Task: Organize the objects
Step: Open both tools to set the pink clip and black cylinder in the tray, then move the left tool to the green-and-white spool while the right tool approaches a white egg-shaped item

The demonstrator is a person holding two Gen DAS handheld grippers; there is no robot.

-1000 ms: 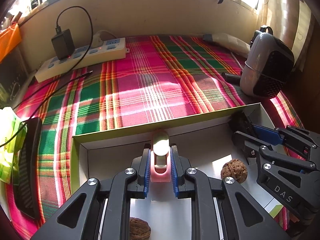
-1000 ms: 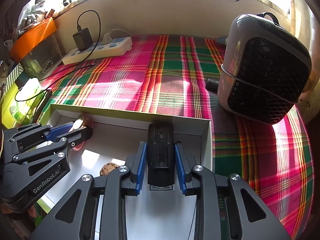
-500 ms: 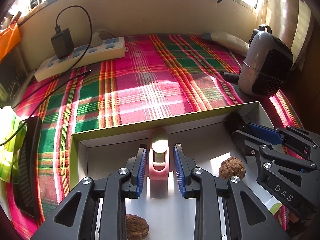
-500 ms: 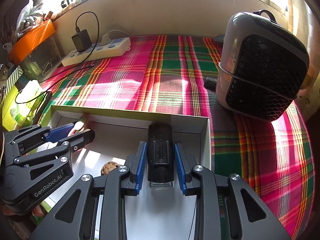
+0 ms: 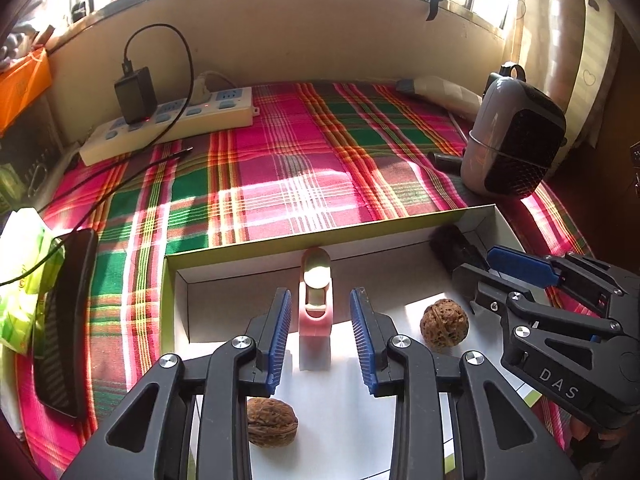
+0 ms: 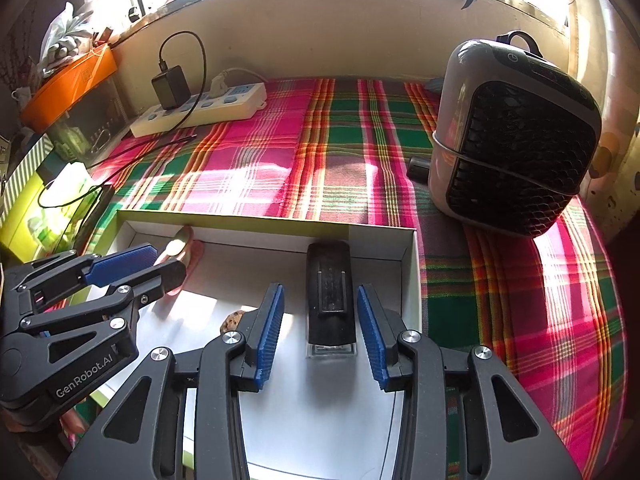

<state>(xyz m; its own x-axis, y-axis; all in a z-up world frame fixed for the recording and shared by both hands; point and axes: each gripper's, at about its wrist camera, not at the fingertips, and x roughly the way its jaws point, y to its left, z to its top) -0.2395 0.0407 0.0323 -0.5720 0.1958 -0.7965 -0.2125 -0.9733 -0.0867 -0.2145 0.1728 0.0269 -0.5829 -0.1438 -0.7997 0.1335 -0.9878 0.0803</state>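
Note:
A shallow white box with a green rim (image 5: 280,242) lies on the plaid cloth. In the left wrist view my left gripper (image 5: 320,338) is open, its blue pads on either side of a pink nail clipper (image 5: 316,304) that lies on the box floor near the far wall. Two walnuts (image 5: 444,328) (image 5: 272,422) lie in the box. In the right wrist view my right gripper (image 6: 320,334) is open around a black clip-like object (image 6: 330,292) lying in the box's right corner (image 6: 412,280). The left gripper shows there too (image 6: 132,266).
A grey portable fan (image 6: 516,136) stands on the cloth right of the box. A white power strip with a black charger (image 5: 168,120) lies at the back left. A black phone (image 5: 60,336) and green packet (image 5: 24,276) lie left of the box.
Both grippers have opened: the left let go of the pink nail clipper, the right let go of the black object. Both objects now rest on the box floor.

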